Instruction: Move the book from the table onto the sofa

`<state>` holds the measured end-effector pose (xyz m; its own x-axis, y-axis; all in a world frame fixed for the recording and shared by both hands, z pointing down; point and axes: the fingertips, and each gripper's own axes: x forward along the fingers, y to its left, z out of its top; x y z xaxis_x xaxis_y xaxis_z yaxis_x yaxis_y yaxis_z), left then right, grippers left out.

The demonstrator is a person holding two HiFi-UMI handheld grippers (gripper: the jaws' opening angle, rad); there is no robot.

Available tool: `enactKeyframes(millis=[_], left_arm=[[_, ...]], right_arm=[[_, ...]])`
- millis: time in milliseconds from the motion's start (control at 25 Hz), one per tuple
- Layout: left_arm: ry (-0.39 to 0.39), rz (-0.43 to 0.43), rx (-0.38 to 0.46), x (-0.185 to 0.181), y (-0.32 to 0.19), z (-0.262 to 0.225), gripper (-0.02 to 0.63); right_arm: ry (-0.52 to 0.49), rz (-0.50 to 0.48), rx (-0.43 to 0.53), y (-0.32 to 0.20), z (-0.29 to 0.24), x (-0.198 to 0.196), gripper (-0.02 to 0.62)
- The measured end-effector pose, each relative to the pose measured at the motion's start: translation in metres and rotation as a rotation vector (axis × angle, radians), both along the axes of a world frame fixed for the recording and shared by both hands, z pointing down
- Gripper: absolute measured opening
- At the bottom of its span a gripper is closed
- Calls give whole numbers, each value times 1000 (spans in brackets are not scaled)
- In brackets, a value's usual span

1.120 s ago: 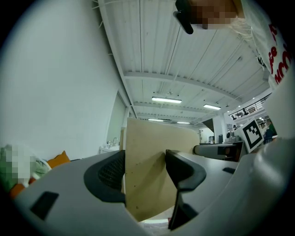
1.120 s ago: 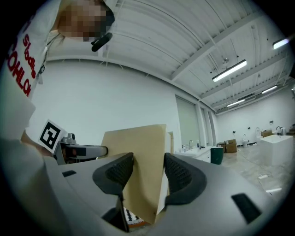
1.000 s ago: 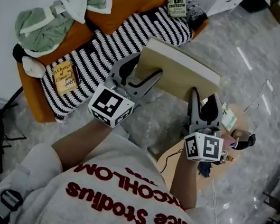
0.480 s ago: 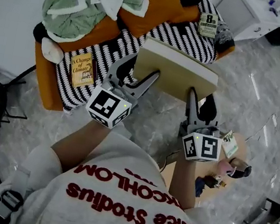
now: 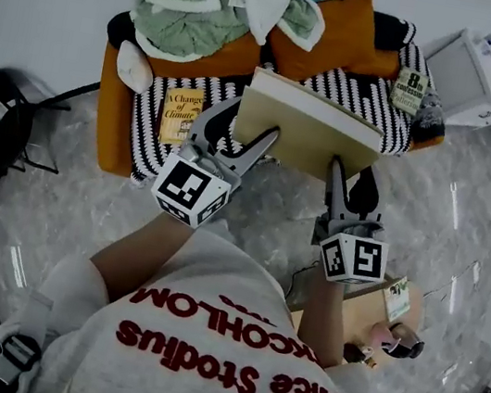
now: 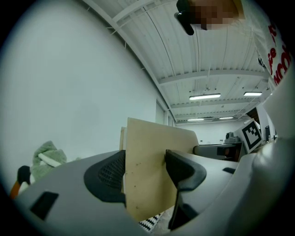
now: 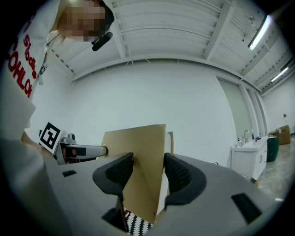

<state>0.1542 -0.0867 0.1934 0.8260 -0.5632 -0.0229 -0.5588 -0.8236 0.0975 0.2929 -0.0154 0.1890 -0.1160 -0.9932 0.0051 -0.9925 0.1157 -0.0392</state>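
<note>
Nearest, the person's sleeves reach out over a strip of bare marble floor (image 5: 65, 206) that runs between the body and the sofa (image 5: 110, 111), with the round wooden table (image 5: 352, 313) behind the right arm, just beside the elbow. The left gripper (image 5: 248, 130) and the right gripper (image 5: 352, 177) both point level toward the sofa. Each pinches the near edge of the large tan book (image 5: 317, 138), one toward each end, with the pads pressed on both covers. The book is carried in the air, lying roughly flat, its near edge over the floor and its far edge reaching above the front of the seat. In the left gripper view and the right gripper view it stands edge-on between the jaws, and a bit of black-and-white stripe shows under it. The striped throw (image 5: 349, 89) covers the seat. On it a yellow paperback (image 5: 181, 115) lies near the left arm of the sofa, and a second paperback (image 5: 410, 90) near the right end. The stretch between them is the open room, partly hidden by the held book. Against the backrest behind sit a green and white bundle (image 5: 192, 17) and an orange cushion (image 5: 326, 31). A white cabinet (image 5: 478, 77) stands past the sofa's right end, and a black chair (image 5: 1, 115) well off to its left.
</note>
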Motion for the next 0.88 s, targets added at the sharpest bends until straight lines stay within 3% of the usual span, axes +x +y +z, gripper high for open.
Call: enactKeyframes(millis=[440, 880], left_arm=[[3, -297, -3, -141, -26, 3, 264], [-8, -472, -28, -207, -30, 16, 264]], right_arm=[[-8, -293, -5, -69, 5, -125, 238], [-36, -462, -34, -100, 18, -189, 239]])
